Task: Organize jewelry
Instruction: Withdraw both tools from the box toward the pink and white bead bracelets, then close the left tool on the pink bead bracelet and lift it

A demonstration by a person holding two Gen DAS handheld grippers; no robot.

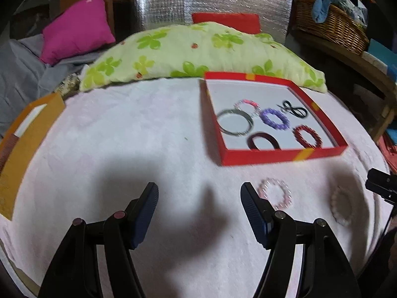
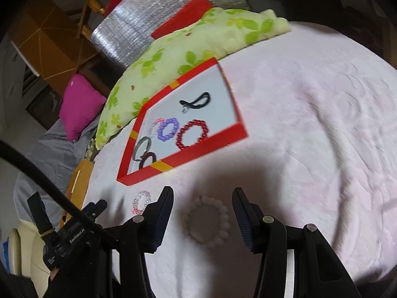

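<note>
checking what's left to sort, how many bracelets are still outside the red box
2. A clear pink beaded bracelet lies on the pink blanket just in front of the red box; a white beaded bracelet lies beside it, between the right gripper's open jaws. None seem hidden.

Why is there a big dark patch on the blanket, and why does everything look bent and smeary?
Left wrist view: the dark patch is shadow on the pink blanket; the red box looks smeared. Right wrist view: shadow covers the white bead bracelet; the fisheye lens curves the blanket's edge, and the corners go black.
</note>
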